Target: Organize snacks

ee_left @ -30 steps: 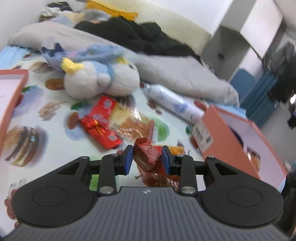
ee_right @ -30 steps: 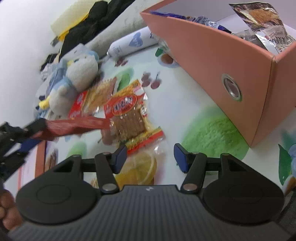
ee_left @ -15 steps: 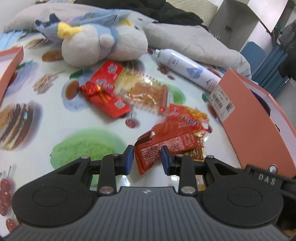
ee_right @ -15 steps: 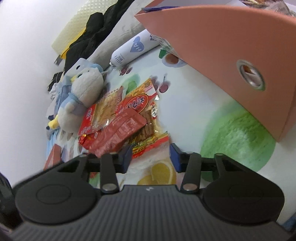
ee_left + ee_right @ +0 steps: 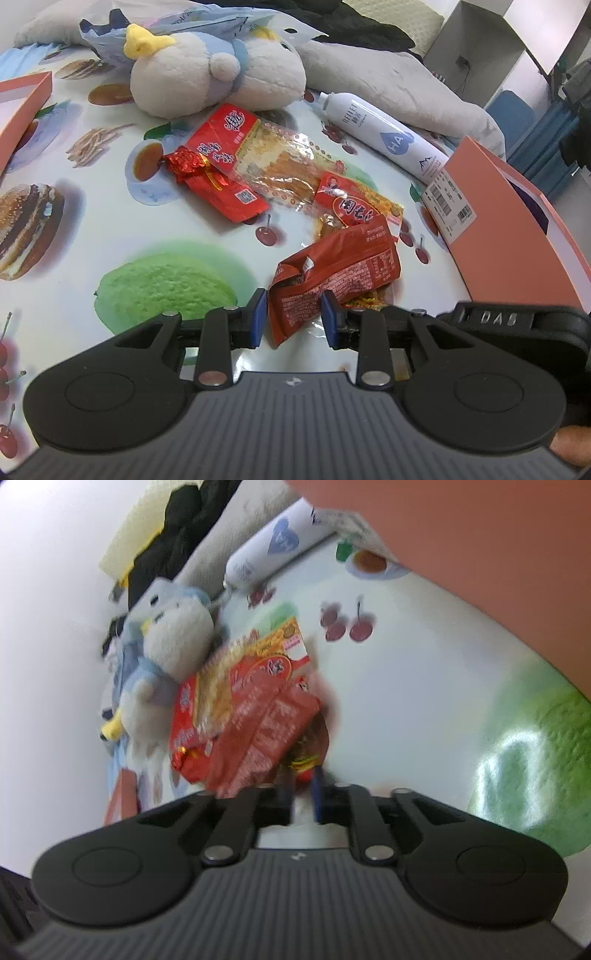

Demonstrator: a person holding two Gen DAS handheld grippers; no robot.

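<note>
My left gripper (image 5: 293, 317) is shut on the near end of a crumpled dark red snack packet (image 5: 340, 266). The packet lies low over a cracker packet (image 5: 354, 214) with a red label and yellow trim. In the blurred right wrist view the same red packet (image 5: 266, 731) covers most of the cracker packet (image 5: 280, 653). My right gripper (image 5: 302, 797) has its jaws drawn together on the near edge of the cracker packet. Its black body (image 5: 498, 319) shows at the lower right of the left wrist view, tips hidden under the red packet.
An orange box (image 5: 517, 236) stands right of the pile and fills the right view's upper corner (image 5: 480, 535). Behind lie a red foil packet (image 5: 218, 181), a clear snack bag (image 5: 280, 166), a white bottle (image 5: 384, 136) and a plush toy (image 5: 207, 77). An orange tray (image 5: 26, 96) sits far left.
The left gripper came down with the red packet onto the cracker packet. The right gripper moved in toward the pile, rolled, and its open jaws closed at the cracker packet's edge.
</note>
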